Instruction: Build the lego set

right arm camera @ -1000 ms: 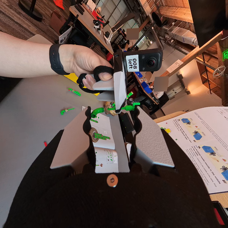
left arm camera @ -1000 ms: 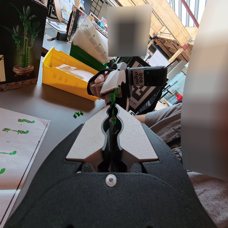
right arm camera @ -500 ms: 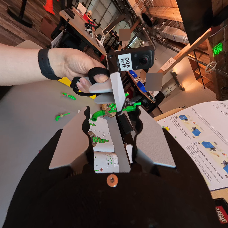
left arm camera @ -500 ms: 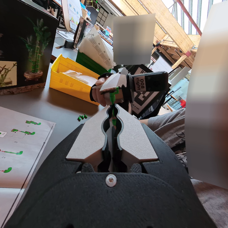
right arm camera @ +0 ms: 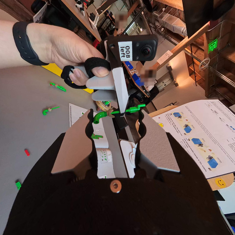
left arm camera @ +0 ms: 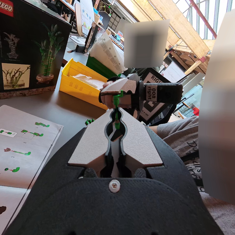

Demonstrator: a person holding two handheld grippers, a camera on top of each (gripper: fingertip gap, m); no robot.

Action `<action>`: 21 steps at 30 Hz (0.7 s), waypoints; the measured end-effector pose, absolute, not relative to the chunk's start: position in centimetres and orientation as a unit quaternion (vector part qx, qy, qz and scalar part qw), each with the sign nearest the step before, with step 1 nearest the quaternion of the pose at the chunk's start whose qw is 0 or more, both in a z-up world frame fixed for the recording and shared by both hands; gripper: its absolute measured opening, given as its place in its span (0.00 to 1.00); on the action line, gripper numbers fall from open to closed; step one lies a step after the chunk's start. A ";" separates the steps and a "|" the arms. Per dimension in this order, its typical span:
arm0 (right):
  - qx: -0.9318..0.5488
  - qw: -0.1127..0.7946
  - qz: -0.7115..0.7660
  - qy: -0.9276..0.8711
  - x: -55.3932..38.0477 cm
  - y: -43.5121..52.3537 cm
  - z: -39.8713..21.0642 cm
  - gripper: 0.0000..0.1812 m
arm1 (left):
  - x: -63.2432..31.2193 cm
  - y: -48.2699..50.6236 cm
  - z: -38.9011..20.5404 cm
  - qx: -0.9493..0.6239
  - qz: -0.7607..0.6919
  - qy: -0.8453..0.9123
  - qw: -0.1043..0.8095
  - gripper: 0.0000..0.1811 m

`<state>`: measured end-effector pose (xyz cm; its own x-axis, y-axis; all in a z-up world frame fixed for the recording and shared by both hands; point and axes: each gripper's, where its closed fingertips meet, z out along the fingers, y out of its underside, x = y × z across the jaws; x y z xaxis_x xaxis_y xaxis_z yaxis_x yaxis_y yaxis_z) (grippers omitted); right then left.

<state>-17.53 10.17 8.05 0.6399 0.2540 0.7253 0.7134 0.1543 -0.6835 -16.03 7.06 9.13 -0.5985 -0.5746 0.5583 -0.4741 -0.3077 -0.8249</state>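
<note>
- Left gripper (left arm camera: 116,111) is pinching a thin green lego stem (left arm camera: 116,115) between its grey fingertips, jaws nearly together; seen from the right wrist view, that same gripper (right arm camera: 121,112) is clamping the stem (right arm camera: 115,112) mid-length, with a curved green elbow piece (right arm camera: 98,117) and a tan collar on one end and a thicker green connector (right arm camera: 134,109) on the other.
- Right gripper (right arm camera: 115,124) is standing wide open — its two grey fingers are sitting on either side of the stem, the right one just beside the connector end; whether it is touching cannot be told.
- From the left wrist view, the right gripper (left arm camera: 118,90) is sitting at the far tip of the stem, a person's hand (left arm camera: 108,100) gripping it from behind.
- Stem is being held in the air above the grey table (right arm camera: 25,114), over an open instruction booklet (left arm camera: 22,143).
- Loose pieces are lying on the table: two small green stem assemblies (right arm camera: 58,87) (right arm camera: 49,110), a red brick (right arm camera: 27,152), a green brick (right arm camera: 18,185) and a cluster of tiny green parts (left arm camera: 89,121).
- Yellow bin (left arm camera: 76,83) is sitting beyond the booklet, with the black set box (left arm camera: 30,48) beside it; a printed task sheet (right arm camera: 203,133) is lying to the right.
</note>
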 end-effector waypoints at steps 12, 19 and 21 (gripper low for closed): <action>-0.491 0.673 -0.330 -0.443 -18.7 8.3 10.9 0.39 | -18.0 4.7 11.1 -0.323 -0.691 0.642 0.083 0.00; -0.470 0.664 -0.367 -0.450 -20.0 8.1 11.8 0.46 | -19.2 4.1 11.4 -0.276 -0.634 0.700 0.180 0.00; -0.474 0.660 -0.367 -0.454 -20.1 8.0 11.8 0.46 | -19.3 4.1 11.4 -0.282 -0.630 0.701 0.179 0.00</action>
